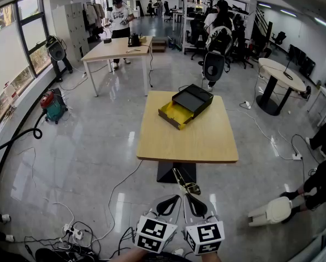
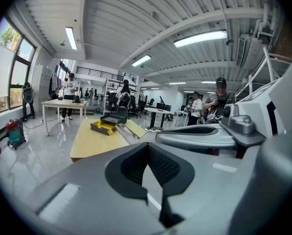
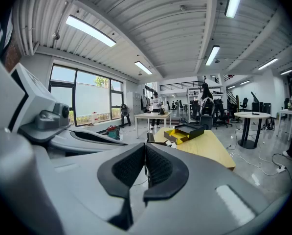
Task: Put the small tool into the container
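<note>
A black box with a yellow tray pulled out point(image 1: 185, 106) sits at the far end of the wooden table point(image 1: 190, 141); it also shows in the left gripper view point(image 2: 106, 124) and the right gripper view point(image 3: 185, 131). Both grippers hover close together, short of the table's near edge. My right gripper point(image 1: 188, 196) is shut on a small metal tool point(image 1: 183, 181), whose shiny handles point toward the table point(image 2: 127, 131). In the right gripper view the tool point(image 3: 149, 136) pokes out just past the shut jaws. My left gripper point(image 1: 177, 197) is shut with nothing in it.
Cables and a power strip point(image 1: 75, 232) lie on the floor at lower left. A person point(image 1: 321, 187) crouches at the right. A second table point(image 1: 116, 49) with a person stands behind, a round table point(image 1: 280, 72) at right, and office chairs point(image 1: 214, 64) beyond the wooden table.
</note>
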### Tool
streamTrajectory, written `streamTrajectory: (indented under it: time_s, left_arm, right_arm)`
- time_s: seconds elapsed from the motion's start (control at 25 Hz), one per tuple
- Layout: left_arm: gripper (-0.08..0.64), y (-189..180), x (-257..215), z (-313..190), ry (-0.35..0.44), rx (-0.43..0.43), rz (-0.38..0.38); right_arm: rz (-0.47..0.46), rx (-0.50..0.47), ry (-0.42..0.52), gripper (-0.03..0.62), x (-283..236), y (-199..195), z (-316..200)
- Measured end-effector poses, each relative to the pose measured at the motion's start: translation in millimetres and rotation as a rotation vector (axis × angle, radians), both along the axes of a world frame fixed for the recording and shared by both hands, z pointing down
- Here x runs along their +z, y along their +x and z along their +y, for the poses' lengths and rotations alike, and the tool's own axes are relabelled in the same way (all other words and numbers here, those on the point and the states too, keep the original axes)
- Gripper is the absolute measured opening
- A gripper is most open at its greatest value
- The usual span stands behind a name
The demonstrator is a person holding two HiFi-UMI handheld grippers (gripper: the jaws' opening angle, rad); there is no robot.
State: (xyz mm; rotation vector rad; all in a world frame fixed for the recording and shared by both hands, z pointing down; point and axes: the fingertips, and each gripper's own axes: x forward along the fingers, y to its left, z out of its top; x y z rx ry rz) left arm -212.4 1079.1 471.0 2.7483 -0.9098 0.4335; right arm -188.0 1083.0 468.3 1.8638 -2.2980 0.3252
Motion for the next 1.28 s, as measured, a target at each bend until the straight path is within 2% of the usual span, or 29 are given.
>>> streamTrajectory:
  time_s: [0.36,0.64,0.92,1.28]
  left_arm:
    - [0.015,-47,0,-47,-0.001,0.009,0.005]
    - [0.017,-138,6,-101,-0.005,0.021,0.010]
    - [0.015,-247,-4,-189,-0.007,0.031,0.015]
    - [0.015,-329,-7,-257,-0.022,0.041,0.024]
  right_arm:
    - [-0.028,-0.002,-0.001,0.011,-2,-49,-47]
    - [-0.019,0.010,-0.008,0.011,5,-139,-101]
    - [-0.007,0.025,-0.011,0.011,-5,-248,-185]
    - [0.006,0.040,-0.025,0.011,-10,-327,-251]
